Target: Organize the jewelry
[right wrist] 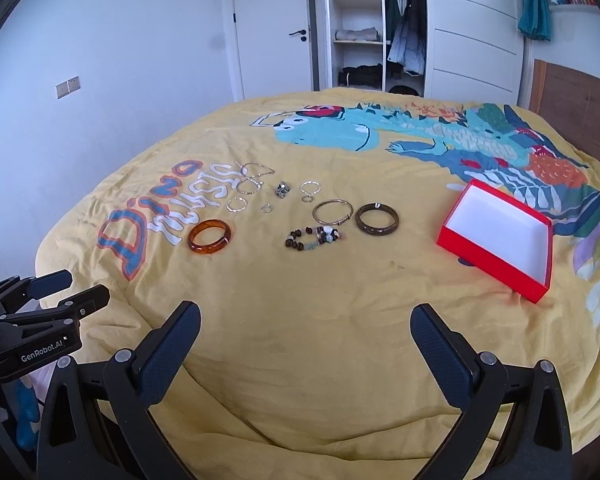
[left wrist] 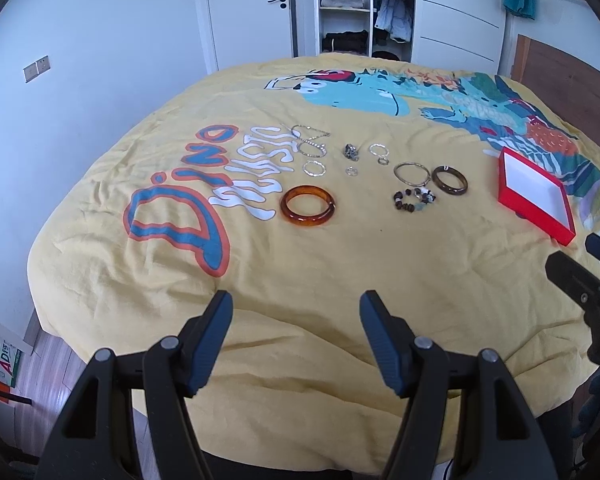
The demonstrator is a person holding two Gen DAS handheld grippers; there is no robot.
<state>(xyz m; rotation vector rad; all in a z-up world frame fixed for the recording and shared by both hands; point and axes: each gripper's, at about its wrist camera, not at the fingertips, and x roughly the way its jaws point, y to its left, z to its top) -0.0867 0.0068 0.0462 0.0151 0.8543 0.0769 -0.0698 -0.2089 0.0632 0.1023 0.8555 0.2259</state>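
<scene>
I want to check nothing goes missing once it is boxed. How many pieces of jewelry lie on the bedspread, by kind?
Thick bangles: 2, amber and dark brown
Thin metal bangle: 1
Beaded bracelet: 1
Silvery chains and small rings: about 6, too small to sort
Dark cluster piece: 1
Total: about 11

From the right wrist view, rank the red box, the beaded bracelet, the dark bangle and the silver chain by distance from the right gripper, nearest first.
Right gripper, jaws open, over the quilt's near edge.
1. Red box: right side, its near corner closest.
2. Beaded bracelet: centre, ahead.
3. Dark bangle: just behind the beads, slightly right.
4. Silver chain: far left, by the printed lettering.
</scene>
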